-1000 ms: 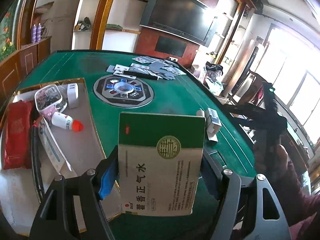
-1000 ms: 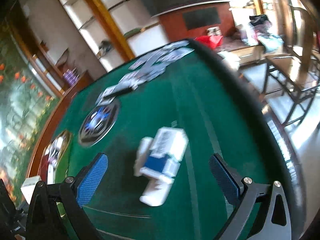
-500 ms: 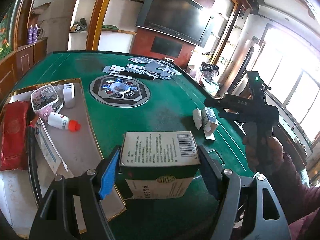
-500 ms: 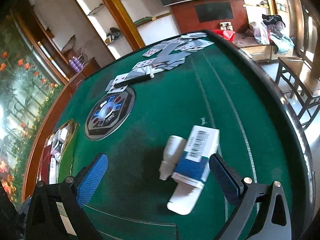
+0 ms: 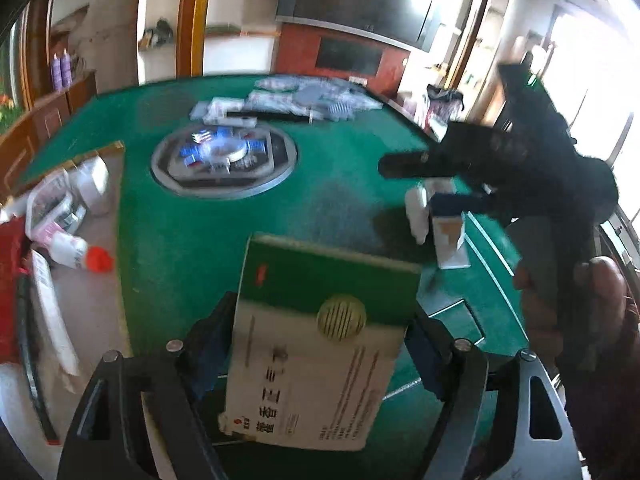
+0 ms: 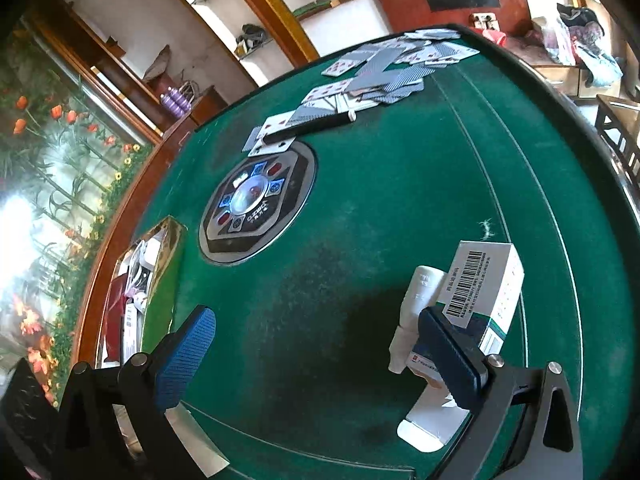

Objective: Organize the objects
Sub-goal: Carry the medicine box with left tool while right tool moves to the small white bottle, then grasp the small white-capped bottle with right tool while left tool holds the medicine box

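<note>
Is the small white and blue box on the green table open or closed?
Open. In the right wrist view the box lies on its side and its end flap is spread out on the table.

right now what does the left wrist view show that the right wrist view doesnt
Only the left wrist view shows the green and white box clamped in the left gripper, plus the right gripper seen from outside, over the items.

Only the right wrist view shows the right gripper wide open, one blue pad in front of the barcoded box, and the flower mural.

Both show the green table, its round centre console, the playing cards, the white bottle and the gold tray.
</note>
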Motion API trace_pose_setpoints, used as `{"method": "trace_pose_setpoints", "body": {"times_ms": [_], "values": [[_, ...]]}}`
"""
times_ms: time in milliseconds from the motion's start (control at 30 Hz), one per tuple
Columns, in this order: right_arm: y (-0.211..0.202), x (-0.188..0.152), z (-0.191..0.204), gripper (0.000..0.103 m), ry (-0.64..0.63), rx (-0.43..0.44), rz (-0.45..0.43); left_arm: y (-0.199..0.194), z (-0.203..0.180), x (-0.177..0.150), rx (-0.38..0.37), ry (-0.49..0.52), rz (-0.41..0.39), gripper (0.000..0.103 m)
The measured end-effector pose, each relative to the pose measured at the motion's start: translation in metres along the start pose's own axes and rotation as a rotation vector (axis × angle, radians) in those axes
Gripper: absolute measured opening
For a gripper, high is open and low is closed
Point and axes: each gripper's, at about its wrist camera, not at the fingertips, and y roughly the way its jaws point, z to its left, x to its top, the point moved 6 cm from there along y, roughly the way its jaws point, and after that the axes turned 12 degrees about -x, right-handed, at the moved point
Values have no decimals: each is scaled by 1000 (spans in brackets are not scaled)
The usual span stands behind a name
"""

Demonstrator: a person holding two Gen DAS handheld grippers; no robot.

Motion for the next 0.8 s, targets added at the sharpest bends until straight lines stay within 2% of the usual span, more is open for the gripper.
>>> {"method": "trace_pose_setpoints", "body": {"times_ms": [67,167,200,267,367,500,567,600,633,667,700,800], "values": [[4,2,1,103,-16,-42,9,11,4,-1,11,-28,31,77],[11,3,-7,103,-52,-211,23,19,12,-6,-3,-81,63,77],[13,4,-10,103,-48,-240,35,22,15,-8,-12,-100,73,77],[16,4,-19,103,-19,-236,48,27,22,-11,-26,-139,87,77],[17,5,-23,103,5,-202,53,30,23,-9,-18,-141,85,77],[27,4,-20,102,-45,-302,38,33,20,-10,17,-109,85,77],[30,4,-20,99,-64,-347,15,33,18,-10,38,-91,84,79],[31,4,-21,90,-80,-389,-9,33,17,-10,48,-83,81,79],[32,3,-22,69,-95,-424,-27,34,16,-11,59,-72,79,79],[32,3,-22,55,-106,-448,-41,35,14,-11,67,-62,82,81],[34,2,-23,34,-112,-443,-39,37,13,-11,71,-56,87,84],[33,-1,-20,32,-131,-447,-49,42,10,-10,81,-37,104,89]]}}
